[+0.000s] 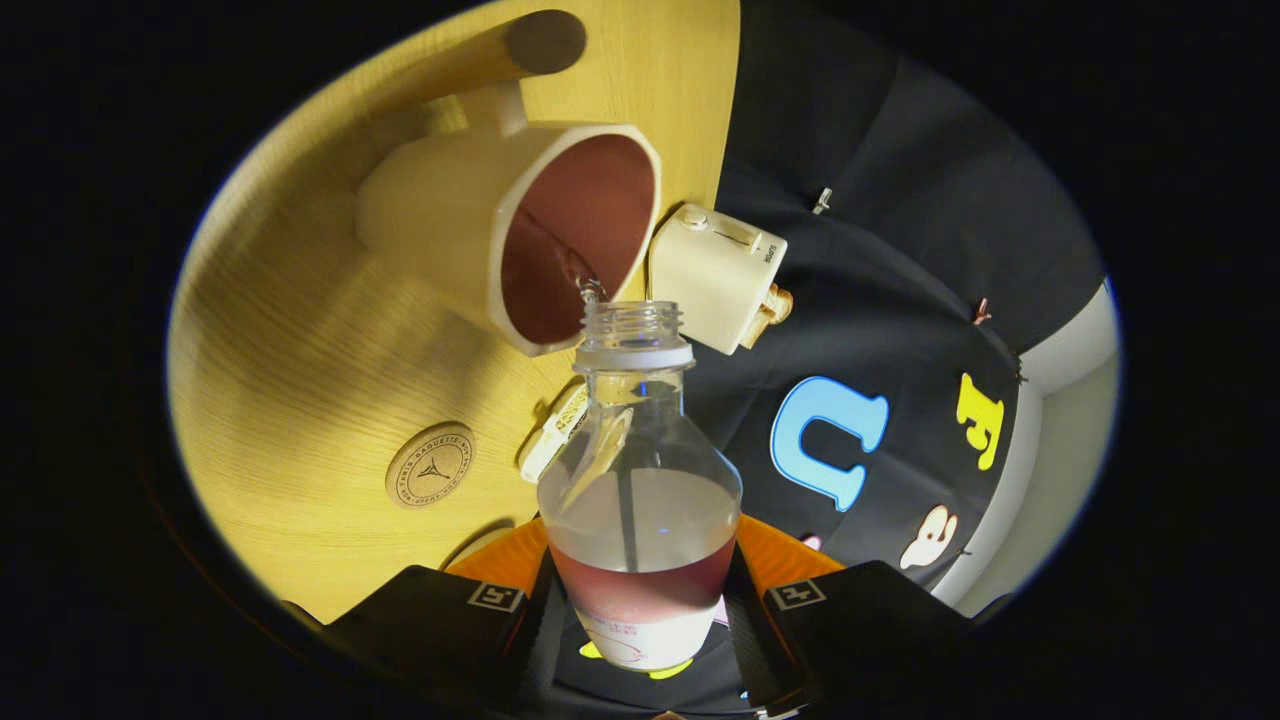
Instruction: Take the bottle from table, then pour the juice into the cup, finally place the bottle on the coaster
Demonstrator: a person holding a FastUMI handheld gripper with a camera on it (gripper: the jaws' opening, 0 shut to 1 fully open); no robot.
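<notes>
My gripper [640, 610] is shut on a clear plastic bottle [640, 480] with no cap, held between both fingers [440, 610] and tipped over. Its open neck sits right at the rim of a cream cup [470, 215] with a reddish inside. A thin stream of juice runs from the mouth into the cup. Reddish juice still sits low in the bottle near the fingers. A round wooden coaster [430, 464] lies on the wooden table [290, 340], beside the bottle and nearer to the fingers than the cup.
A cream toaster [715, 275] with toast in it stands at the table's edge just past the cup. A small white packet [555, 430] lies behind the bottle. A round dark disc [545, 42] rests on the table beyond the cup. The black cloth wall hangs past the table's edge.
</notes>
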